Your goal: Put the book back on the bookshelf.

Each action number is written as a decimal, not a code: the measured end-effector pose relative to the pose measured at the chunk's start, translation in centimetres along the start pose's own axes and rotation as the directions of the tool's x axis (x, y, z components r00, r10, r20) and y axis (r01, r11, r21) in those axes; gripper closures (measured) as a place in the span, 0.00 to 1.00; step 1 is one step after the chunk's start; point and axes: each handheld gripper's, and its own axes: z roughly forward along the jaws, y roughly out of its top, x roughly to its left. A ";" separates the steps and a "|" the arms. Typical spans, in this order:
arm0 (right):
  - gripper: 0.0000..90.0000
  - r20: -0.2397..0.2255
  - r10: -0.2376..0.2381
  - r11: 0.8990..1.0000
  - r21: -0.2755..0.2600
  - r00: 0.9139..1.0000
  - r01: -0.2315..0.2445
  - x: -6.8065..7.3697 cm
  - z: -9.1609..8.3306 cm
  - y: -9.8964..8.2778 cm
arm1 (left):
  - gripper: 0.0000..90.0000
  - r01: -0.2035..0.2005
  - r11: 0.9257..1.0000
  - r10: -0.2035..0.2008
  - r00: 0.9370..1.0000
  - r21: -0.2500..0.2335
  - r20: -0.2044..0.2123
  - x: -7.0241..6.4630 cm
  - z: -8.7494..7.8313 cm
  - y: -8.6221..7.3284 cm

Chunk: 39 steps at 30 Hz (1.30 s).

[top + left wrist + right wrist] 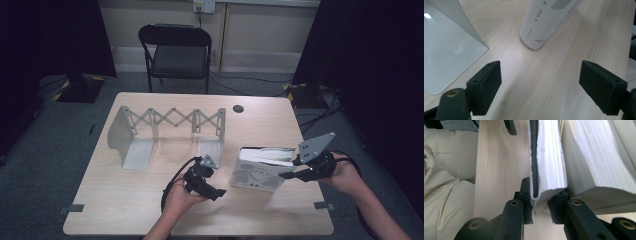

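Fingers [559,205] of my right gripper [295,173] clamp a book's [255,176] cover and pages at frame right; left gripper [212,190] gapes empty, lower centre.

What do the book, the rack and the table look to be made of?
Book: paper, with a smooth white printed cover; a matte cut page block shows between the right gripper pads.
Rack: probably thin sheet metal with a pale satin coat; it reflects a lamp and has crossed folding struts.
Table: light wood grain, likely laminate, matte.
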 end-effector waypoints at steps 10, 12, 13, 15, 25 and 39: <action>0.84 -0.011 0.018 1.000 -0.001 1.000 -0.018 -0.5 0.0 -0.1 | 0.23 -0.015 1.000 0.015 1.000 0.008 0.015 0.2 -1.3 1.5; 0.84 -0.015 0.027 1.000 -0.001 1.000 -0.027 -0.6 0.0 -0.1 | 0.23 -0.028 1.000 0.027 0.999 0.012 0.018 0.1 -1.5 1.9; 0.84 -0.016 0.032 0.999 -0.002 0.999 -0.032 -0.7 0.0 -0.1 | 0.24 -0.038 0.999 0.038 0.999 0.012 0.017 0.0 -1.7 2.3; 0.84 -0.016 0.037 0.999 -0.003 0.999 -0.037 -0.8 0.0 -0.1 | 0.24 -0.052 0.999 0.052 0.999 0.015 0.014 -0.1 -1.8 2.8; 0.84 -0.015 0.048 0.999 0.008 0.999 -0.048 -0.9 0.1 0.0 | 0.24 -0.118 0.993 0.117 0.993 0.030 0.016 -0.8 -2.5 5.7; 0.83 -0.017 0.039 0.999 0.012 0.999 -0.039 -0.7 0.1 0.0 | 0.23 -0.190 0.979 0.190 0.982 0.069 0.006 -1.3 -2.7 10.1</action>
